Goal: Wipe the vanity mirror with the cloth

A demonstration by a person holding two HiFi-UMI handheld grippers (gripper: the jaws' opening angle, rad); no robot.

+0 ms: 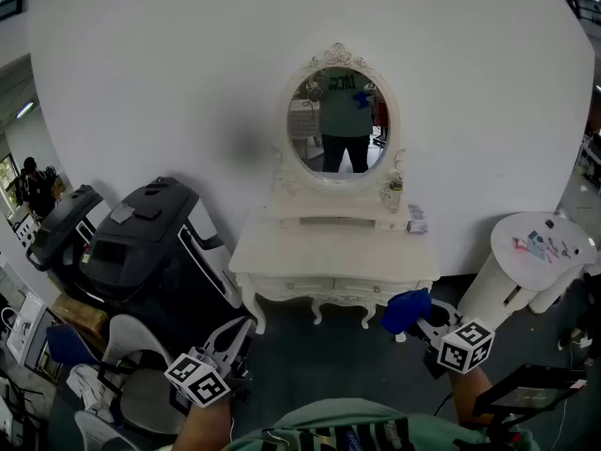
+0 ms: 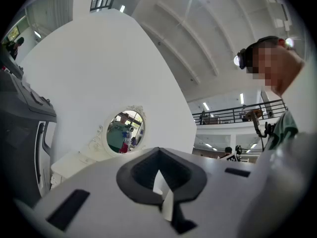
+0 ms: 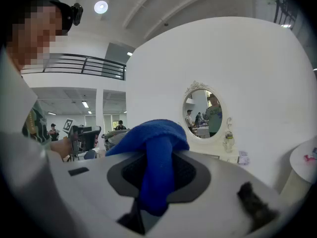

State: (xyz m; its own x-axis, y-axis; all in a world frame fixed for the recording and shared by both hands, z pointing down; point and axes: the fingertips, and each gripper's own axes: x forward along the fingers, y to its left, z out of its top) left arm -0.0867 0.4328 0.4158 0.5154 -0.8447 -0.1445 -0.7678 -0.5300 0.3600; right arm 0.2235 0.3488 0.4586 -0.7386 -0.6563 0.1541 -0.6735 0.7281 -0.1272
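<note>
The oval vanity mirror (image 1: pixel 343 125) in its white carved frame stands on a white vanity table (image 1: pixel 329 247) against the wall, well ahead of both grippers. It also shows small in the left gripper view, mirror (image 2: pixel 124 132), and in the right gripper view, mirror (image 3: pixel 203 115). My right gripper (image 1: pixel 418 325) is shut on a blue cloth (image 1: pixel 406 310), low in front of the table's right end. The cloth (image 3: pixel 153 148) bunches over the jaw tips of the right gripper (image 3: pixel 158 157). My left gripper (image 1: pixel 230 336) hangs at the lower left. The left gripper (image 2: pixel 159 155) is shut with nothing in it.
A large black machine (image 1: pixel 141 242) stands left of the table. A white round pedestal (image 1: pixel 535 252) stands to the right. A small bottle (image 1: pixel 392 191) and a box (image 1: pixel 417 219) sit on the tabletop. Chairs (image 1: pixel 141 383) crowd the lower left.
</note>
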